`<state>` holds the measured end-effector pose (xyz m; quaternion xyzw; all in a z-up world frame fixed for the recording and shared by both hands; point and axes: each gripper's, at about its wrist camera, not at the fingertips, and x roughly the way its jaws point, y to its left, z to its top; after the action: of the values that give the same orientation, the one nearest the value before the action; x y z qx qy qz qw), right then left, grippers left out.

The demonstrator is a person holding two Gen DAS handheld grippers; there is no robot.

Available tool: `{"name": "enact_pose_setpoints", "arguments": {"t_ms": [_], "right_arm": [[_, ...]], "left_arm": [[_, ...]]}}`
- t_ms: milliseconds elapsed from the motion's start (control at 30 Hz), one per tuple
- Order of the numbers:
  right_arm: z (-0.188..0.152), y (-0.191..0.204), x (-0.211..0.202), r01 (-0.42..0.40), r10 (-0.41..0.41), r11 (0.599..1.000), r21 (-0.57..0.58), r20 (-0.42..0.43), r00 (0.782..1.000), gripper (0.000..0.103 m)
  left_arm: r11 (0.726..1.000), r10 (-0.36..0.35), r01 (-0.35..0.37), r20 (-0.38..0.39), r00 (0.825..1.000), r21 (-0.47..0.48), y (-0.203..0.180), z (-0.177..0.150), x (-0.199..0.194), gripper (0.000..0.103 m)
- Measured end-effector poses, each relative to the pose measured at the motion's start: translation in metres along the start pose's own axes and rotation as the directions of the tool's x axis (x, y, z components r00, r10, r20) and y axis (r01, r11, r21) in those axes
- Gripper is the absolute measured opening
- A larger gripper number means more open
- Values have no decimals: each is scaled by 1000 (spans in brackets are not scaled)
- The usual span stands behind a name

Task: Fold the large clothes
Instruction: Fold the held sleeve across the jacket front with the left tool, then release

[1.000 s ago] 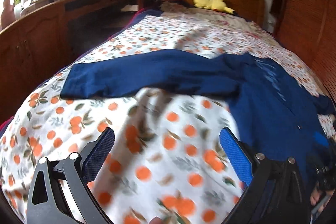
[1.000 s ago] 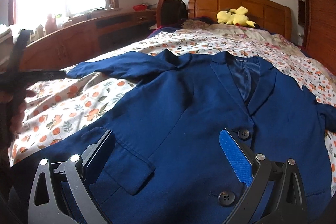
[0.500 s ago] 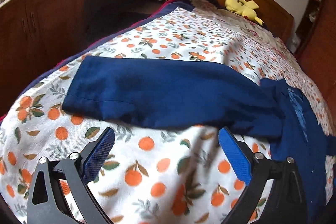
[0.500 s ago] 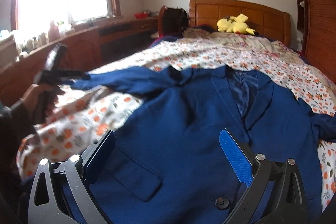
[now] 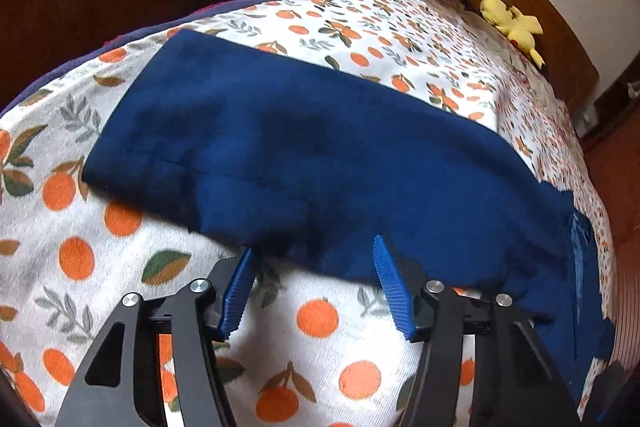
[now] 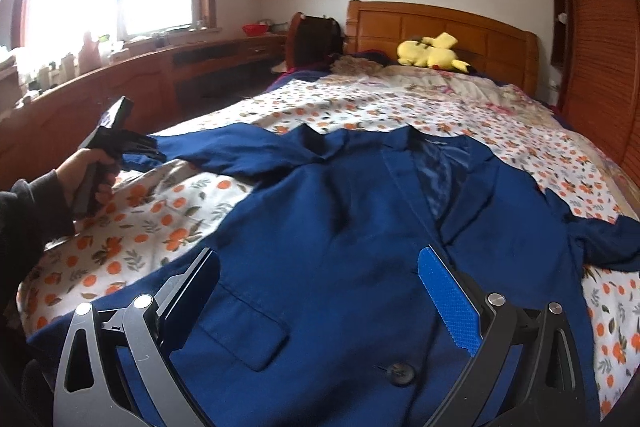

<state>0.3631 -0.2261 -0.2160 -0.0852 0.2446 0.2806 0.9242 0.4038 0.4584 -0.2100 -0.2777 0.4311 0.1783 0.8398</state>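
Observation:
A navy blue blazer point(image 6: 340, 227) lies face up and spread on the bed, collar toward the headboard. Its left sleeve point(image 5: 300, 147) stretches out flat toward the bed's left edge. My left gripper point(image 5: 314, 253) is open, its blue pads at the near edge of that sleeve, with the cloth edge between the tips; it also shows in the right wrist view point(image 6: 120, 139) at the sleeve's cuff. My right gripper point(image 6: 320, 267) is open and empty, hovering over the blazer's lower front near a pocket flap point(image 6: 248, 331) and a button point(image 6: 400, 373).
The bed has an orange-print sheet point(image 5: 100, 267) and a wooden headboard point(image 6: 440, 27). A yellow plush toy point(image 6: 432, 53) lies by the pillows. Wooden cabinets point(image 6: 120, 87) run along the left under a window. A wooden wardrobe point(image 6: 592, 47) stands at the right.
My left gripper has moved forward and down to the sleeve's near edge and its jaws have narrowed. My right gripper has risen slightly over the blazer front.

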Motion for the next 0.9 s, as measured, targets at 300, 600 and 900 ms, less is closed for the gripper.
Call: {"name": "enact_pose_setpoints", "arguments": {"t_ms": [300, 600, 900], "right_arm": [[3, -13, -14, 44, -44, 999, 4, 29, 999, 96], [9, -42, -50, 65, -69, 997, 37, 97, 993, 96], [10, -91, -90, 112, -127, 988, 106, 150, 980, 96]], "left_arm": [[992, 49, -61, 105, 993, 108, -47, 7, -38, 1], [937, -39, -42, 224, 974, 347, -180, -30, -123, 1], [852, -129, -25, 256, 958, 523, -305, -86, -174, 1]]}}
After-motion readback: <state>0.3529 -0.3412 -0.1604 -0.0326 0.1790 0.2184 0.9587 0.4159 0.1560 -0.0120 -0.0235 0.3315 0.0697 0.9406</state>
